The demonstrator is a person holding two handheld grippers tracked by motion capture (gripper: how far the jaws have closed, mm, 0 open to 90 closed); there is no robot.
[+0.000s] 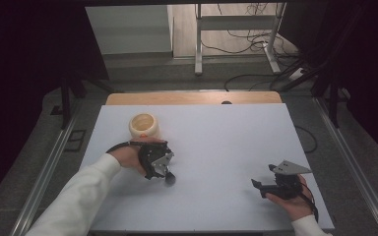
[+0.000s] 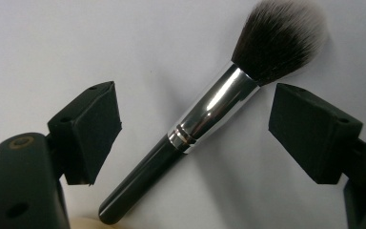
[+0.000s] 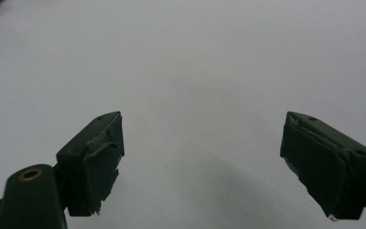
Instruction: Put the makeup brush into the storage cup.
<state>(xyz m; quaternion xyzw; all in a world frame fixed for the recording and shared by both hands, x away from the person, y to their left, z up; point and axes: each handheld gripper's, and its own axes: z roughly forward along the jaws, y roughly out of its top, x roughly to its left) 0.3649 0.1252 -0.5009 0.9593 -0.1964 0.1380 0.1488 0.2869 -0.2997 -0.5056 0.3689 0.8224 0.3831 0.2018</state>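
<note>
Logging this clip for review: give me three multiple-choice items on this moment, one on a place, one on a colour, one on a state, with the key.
1. Where does the black-handled makeup brush with a silver ferrule lie?
A. Inside the cream round cup
B. On the white table between the left gripper's open jaws
C. Under the right gripper

2. What colour are the brush's bristle tips?
A. Whitish over dark
B. Red
C. Green

3. How does the right gripper stand?
A. Shut on the brush
B. Shut on nothing
C. Open, with nothing between its jaws

Key: 1 B, the left gripper view shows the brush flat on the white table with the left gripper spread on either side, neither jaw touching it. 2 A, the bristles fade from dark to pale at the tips. 3 C, the right gripper view shows bare table between spread jaws.
</note>
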